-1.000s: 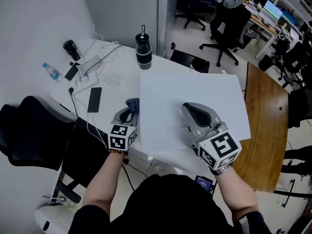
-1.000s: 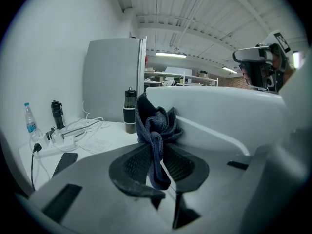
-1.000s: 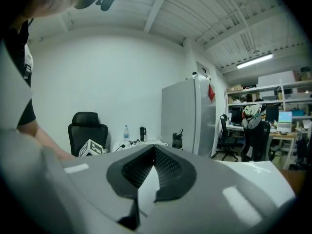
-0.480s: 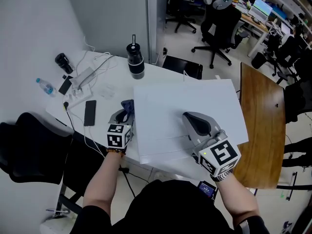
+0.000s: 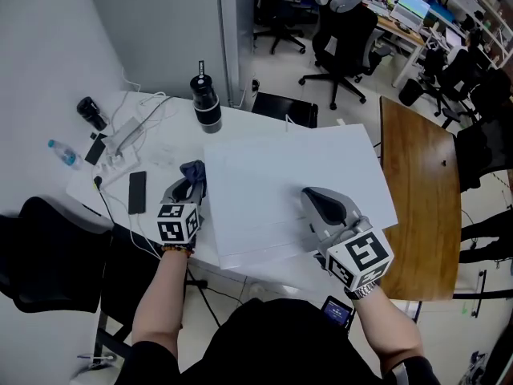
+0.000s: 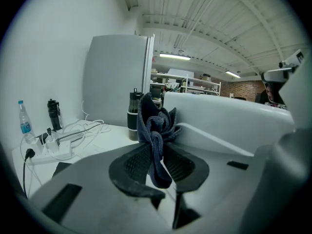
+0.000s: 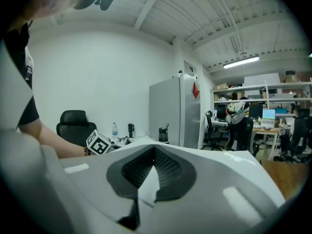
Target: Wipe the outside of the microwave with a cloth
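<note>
The white microwave (image 5: 296, 175) stands on a white table (image 5: 172, 147), seen from above. My left gripper (image 5: 190, 184) is at the microwave's left side, shut on a dark blue cloth (image 5: 192, 171). In the left gripper view the cloth (image 6: 155, 126) bunches up above the pads of the left gripper (image 6: 158, 162), right beside the microwave's wall (image 6: 229, 121); I cannot tell whether it touches. My right gripper (image 5: 319, 199) lies on the microwave's top near its front edge. It is shut, with nothing between the pads of the right gripper (image 7: 152, 167).
A black tumbler (image 5: 206, 103) stands behind the microwave's left corner. A phone (image 5: 137, 192), a power strip with cables (image 5: 120, 139), a water bottle (image 5: 62, 152) and a black flask (image 5: 90, 112) lie left. A black chair (image 5: 48, 247) stands front left, a wooden table (image 5: 417, 191) right.
The left gripper has carried the cloth along the microwave's left side toward the back. The right gripper has shifted slightly on the top. The head view has also moved.
</note>
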`<state>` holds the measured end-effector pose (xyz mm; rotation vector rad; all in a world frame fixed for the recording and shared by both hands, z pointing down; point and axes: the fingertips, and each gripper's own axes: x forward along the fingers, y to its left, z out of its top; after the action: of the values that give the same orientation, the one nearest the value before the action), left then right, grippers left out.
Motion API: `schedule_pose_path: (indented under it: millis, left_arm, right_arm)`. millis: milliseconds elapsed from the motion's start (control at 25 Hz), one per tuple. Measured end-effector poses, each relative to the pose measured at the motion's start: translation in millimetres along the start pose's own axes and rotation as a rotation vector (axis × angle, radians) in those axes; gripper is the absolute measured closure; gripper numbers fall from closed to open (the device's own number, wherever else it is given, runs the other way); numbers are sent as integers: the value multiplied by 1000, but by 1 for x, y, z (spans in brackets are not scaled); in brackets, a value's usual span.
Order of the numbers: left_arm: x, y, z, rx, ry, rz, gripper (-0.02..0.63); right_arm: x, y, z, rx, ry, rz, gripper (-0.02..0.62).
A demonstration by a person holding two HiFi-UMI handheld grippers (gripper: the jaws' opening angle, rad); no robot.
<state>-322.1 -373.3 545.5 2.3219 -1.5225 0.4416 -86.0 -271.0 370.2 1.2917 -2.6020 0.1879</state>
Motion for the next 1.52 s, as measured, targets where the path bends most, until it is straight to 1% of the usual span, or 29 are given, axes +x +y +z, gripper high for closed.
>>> schedule_pose_path:
  millis: [360, 600, 720, 960, 1080, 1160, 1280, 1520]
  left_arm:
    - [-53, -8, 22, 8, -67, 45, 529]
    - [-117, -22, 49, 25, -151, 119, 529]
    - [-156, -41, 65, 38, -204, 158, 529]
    - [-233, -112, 89, 91, -294, 203, 529]
    - [-264, -159, 91, 105, -327, 198, 528]
    - [-276, -192, 86, 106, -339, 178, 528]
    - [-287, -246, 72, 100, -341, 125, 528]
    - [-297, -338, 45, 101, -316, 9, 528]
  right_arm:
    - [-23, 4, -3, 17, -21, -5, 594]
    - [-55, 9, -5, 25, -46, 16, 594]
    - [-80, 12, -9, 33, -60, 33, 594]
    - [-143, 11, -18, 53, -80, 70, 595]
    - [-176, 12, -26, 52, -85, 86, 595]
    - [-197, 15, -34, 53, -82, 96, 595]
    - [-227, 22, -46, 49, -76, 111, 595]
    - [-274, 36, -59, 38, -72, 136, 595]
